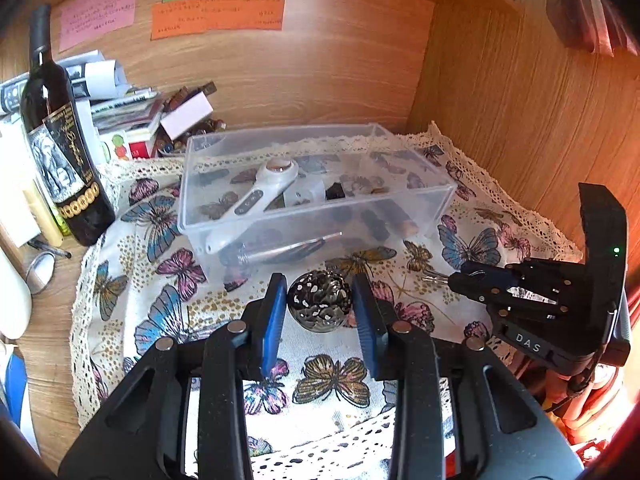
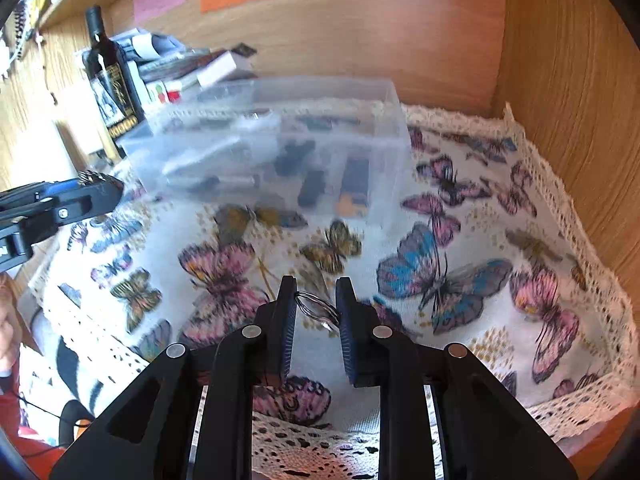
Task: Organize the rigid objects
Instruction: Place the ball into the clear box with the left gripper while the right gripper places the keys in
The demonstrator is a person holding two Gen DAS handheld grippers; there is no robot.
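Note:
A clear plastic box [image 1: 430,196] stands on the butterfly cloth and holds a white handheld device [image 1: 264,188] and several dark items. My left gripper [image 1: 320,294] is shut on a round dark metal ornament [image 1: 319,300] with pale spots, just in front of the box. My right gripper [image 2: 316,300] is shut on a metal key ring [image 2: 318,307], held above the cloth. In the left wrist view the right gripper [image 1: 454,280] hangs at the right with the keys [image 1: 434,277] sticking out. The box also shows in the right wrist view [image 2: 384,148].
A dark wine bottle [image 1: 60,152] stands at the left beside stacked papers and small boxes [image 1: 132,120]. Wooden walls close the back and right. The lace-edged butterfly cloth [image 1: 168,280] covers the surface. Coloured notes [image 1: 218,16] are stuck on the back wall.

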